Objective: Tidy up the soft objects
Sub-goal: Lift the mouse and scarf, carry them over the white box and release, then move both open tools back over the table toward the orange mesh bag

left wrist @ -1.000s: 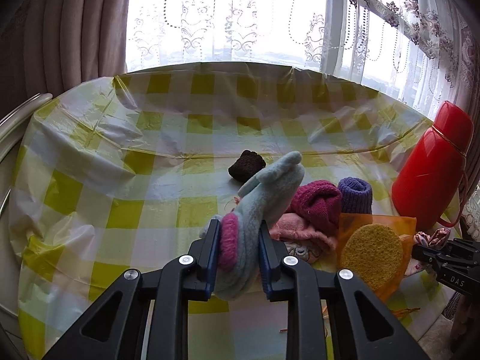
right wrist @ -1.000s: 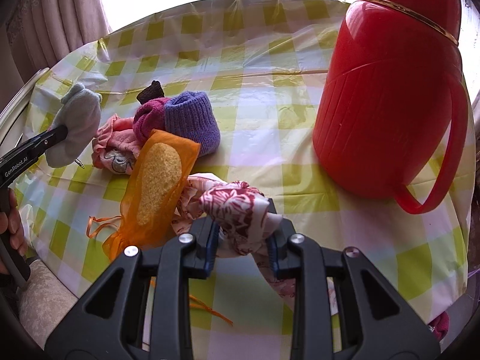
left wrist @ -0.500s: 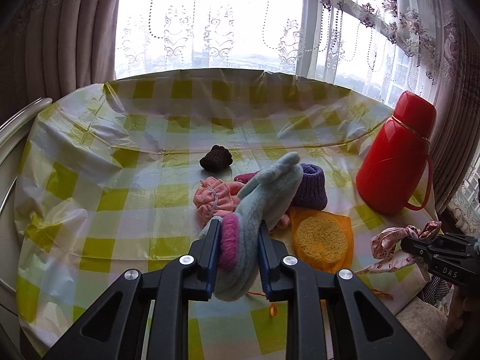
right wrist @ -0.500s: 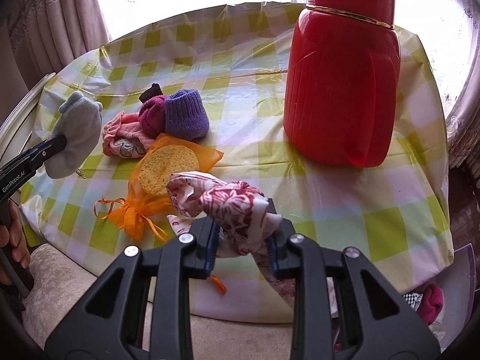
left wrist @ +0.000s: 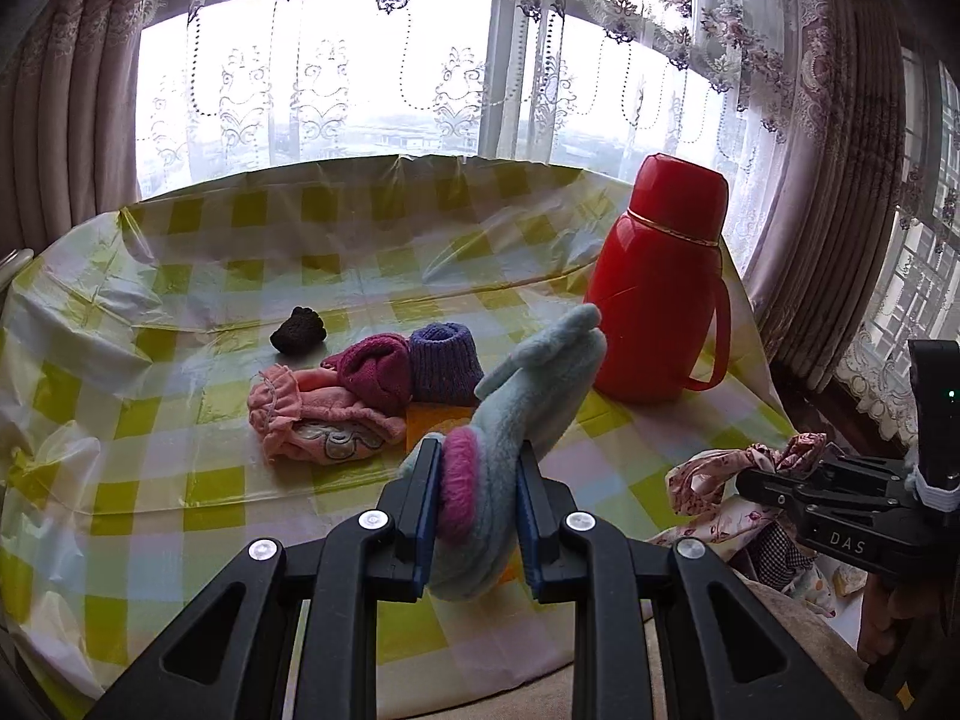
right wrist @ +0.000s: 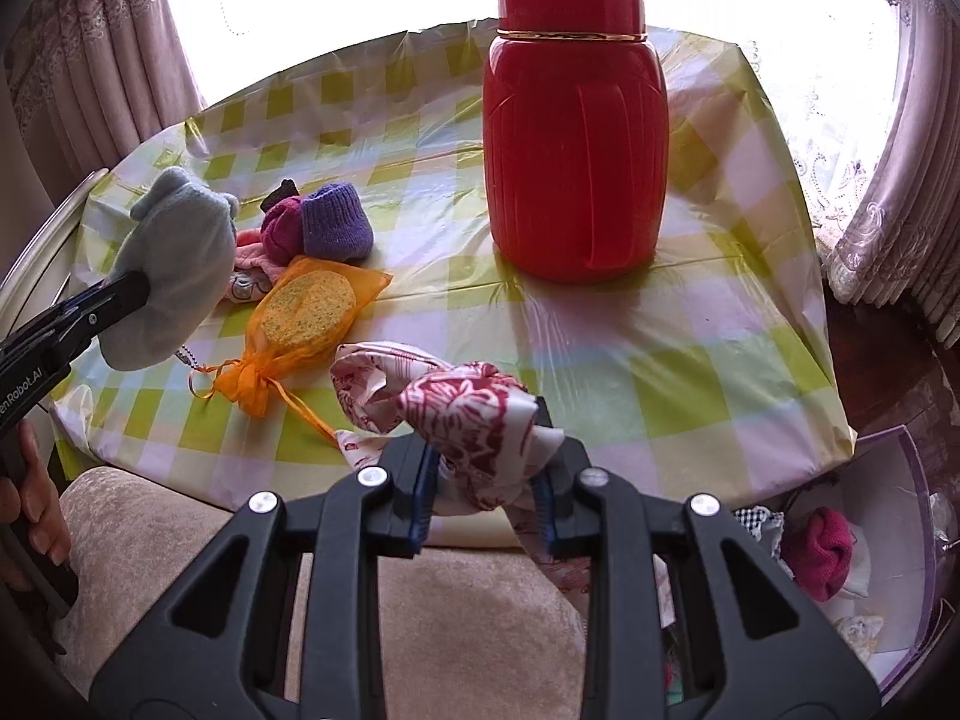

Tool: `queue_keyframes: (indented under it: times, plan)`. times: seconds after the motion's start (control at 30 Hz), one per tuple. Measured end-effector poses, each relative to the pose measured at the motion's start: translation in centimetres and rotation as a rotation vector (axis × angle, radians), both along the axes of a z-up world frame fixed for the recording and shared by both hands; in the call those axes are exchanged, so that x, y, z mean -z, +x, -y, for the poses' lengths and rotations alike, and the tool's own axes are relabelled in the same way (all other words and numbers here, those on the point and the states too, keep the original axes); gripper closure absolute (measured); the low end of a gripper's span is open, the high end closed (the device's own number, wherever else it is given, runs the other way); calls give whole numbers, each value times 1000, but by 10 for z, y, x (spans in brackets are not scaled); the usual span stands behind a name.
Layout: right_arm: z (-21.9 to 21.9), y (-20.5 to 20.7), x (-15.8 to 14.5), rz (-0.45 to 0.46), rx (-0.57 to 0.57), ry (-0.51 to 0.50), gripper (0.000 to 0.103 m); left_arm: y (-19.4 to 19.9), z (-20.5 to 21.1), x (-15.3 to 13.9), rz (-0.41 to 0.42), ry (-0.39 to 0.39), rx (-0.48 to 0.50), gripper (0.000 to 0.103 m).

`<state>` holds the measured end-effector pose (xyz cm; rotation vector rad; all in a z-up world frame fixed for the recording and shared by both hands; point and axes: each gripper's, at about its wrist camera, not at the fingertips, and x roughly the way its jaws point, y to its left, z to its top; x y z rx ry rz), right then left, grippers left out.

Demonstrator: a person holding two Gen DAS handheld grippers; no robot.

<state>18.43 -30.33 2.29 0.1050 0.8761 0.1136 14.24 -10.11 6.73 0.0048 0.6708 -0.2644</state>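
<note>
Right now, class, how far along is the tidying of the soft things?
Done: a magenta knit piece lies in the clear bin beside the table. In hand: left tongs clamp the grey mitten; right tongs clamp the floral cloth. Left: purple sock, pink garment, orange pouch, dark knit lump.

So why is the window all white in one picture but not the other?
Right wrist view: daylight behind the red flask glares out to plain white. Left wrist view: the window is dimmer, so lace curtains and buildings outside show, and the fisheye bends its frame.
</note>
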Motion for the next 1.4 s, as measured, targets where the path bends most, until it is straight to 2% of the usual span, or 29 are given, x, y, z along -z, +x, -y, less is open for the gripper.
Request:
queue_keyframes:
  times: [0.47,0.8,0.9,1.07,1.13,1.17,1.2,1.27,1.4]
  plan:
    - [105,-62,-8,-34,197,-48,72,-33,100,-13,-13,-60,263,79]
    - [176,-115,-6,-81,358,-107,72,-66,175,-13,-82,-105,509,79]
    - [193,-129,-4,-92,405,-105,72,-76,194,-11,-131,-142,580,79]
    - [212,-148,-6,-91,461,-89,72,-94,221,-6,-162,-123,671,79]
    - [216,-153,-7,-91,471,-86,70,-100,229,-4,-190,-130,711,74]
    - [217,-155,-8,-94,473,-86,68,-102,233,-2,-210,-131,734,67]
    - [218,-156,-7,-98,480,-91,68,-104,237,0,-227,-131,753,55]
    - [222,-159,-6,-106,492,-90,64,-108,240,3,-239,-118,764,41]
    - [227,-163,-2,-119,506,-74,59,-103,237,2,-245,-129,733,40]
